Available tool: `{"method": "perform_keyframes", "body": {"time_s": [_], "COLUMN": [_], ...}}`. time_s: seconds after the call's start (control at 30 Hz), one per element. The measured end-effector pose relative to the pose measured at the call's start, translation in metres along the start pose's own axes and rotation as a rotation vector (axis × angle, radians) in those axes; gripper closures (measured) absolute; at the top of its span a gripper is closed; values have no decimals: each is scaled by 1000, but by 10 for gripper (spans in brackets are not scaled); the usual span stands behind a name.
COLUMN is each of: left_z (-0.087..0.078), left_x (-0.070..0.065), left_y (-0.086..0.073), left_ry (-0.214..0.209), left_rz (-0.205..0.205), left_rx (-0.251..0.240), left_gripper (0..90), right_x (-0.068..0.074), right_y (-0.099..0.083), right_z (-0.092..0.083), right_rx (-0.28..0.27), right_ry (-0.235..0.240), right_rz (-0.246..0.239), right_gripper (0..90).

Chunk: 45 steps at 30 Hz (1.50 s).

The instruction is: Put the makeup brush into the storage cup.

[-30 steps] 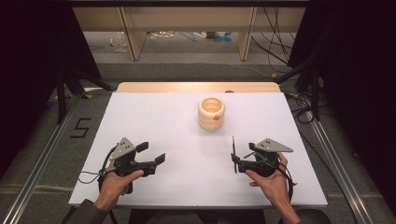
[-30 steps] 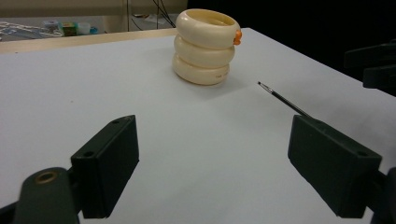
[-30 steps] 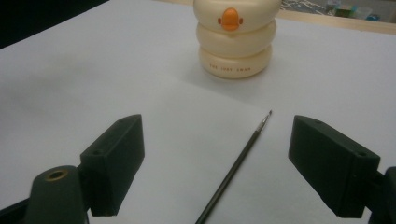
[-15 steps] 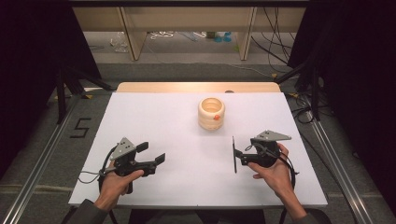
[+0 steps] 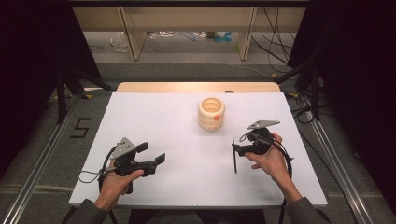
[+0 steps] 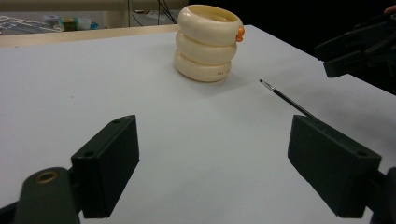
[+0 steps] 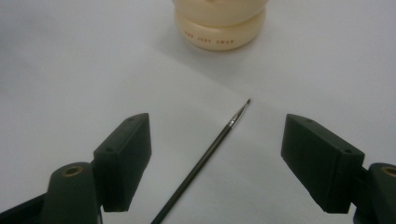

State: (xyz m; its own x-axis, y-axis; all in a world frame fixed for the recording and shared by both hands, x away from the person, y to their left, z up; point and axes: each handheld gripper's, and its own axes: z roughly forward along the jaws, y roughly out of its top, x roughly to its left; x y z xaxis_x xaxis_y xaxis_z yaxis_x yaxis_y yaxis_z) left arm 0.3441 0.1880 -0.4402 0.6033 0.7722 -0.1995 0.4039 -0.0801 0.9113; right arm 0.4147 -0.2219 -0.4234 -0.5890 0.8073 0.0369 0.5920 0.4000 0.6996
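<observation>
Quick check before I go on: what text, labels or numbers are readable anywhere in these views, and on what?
"5": dark numeral on the grey floor left of the table.
Small red print on the bottom ring of the cream ribbed plastic pot: seems to end in "SWAN"; the rest is too blurred to read.
Nothing else is legible.

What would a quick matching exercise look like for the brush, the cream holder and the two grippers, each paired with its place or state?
Things:
1. thin brush
2. cream ringed holder
3. left gripper
4. orange knob

Places or states:
A. on the holder's rim
B. open over bare table
C. lying flat between the right gripper's open jaws
D. upright, mid-table

Pairs: 1-C, 2-D, 3-B, 4-A
</observation>
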Motion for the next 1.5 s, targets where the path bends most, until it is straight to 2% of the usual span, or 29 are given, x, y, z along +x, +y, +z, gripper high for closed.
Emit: {"method": "perform_keyframes", "body": {"time_s": [0.07,0.13,0.17,0.33,0.4,0.47,0.53,0.6,0.63,0.7,0.8,1.2,1.4,1.5], "left_z": [0,0,0,0,0,1,1,0,0,0,0,1,1,1], "left_x": [0,0,0,0,0,1,1,0,0,0,1,0,0,0], "left_y": [0,0,0,0,0,0,0,0,0,0,0,0,0,0], "left_ry": [2,7,4,6,7,8,8,8,8,8,8,3,2,2], "left_rz": [-1,-12,-6,-10,-10,-7,-7,-7,-7,-7,-7,-13,-11,-12], "left_rx": [1,2,3,3,7,9,9,9,9,9,10,10,11,11], "left_gripper": [161,161,162,162,162,162,162,162,162,162,163,164,164,164], "right_x": [-1,-2,0,1,0,0,0,-2,-3,-4,-3,-3,-5,-5], "right_y": [2,4,5,11,12,15,16,21,22,22,24,29,31,32], "right_z": [3,6,6,11,13,17,20,24,26,28,34,49,56,57], "right_rx": [19,27,43,90,92,131,126,181,191,197,236,333,388,396], "right_ry": [-12,-5,1,4,0,9,6,6,7,5,-10,6,6,7], "right_rz": [-18,-31,-12,-30,-42,-33,-31,-29,-25,-28,-18,-50,-51,-44], "right_gripper": [253,263,270,285,289,312,313,317,318,321,329,384,405,410]}}
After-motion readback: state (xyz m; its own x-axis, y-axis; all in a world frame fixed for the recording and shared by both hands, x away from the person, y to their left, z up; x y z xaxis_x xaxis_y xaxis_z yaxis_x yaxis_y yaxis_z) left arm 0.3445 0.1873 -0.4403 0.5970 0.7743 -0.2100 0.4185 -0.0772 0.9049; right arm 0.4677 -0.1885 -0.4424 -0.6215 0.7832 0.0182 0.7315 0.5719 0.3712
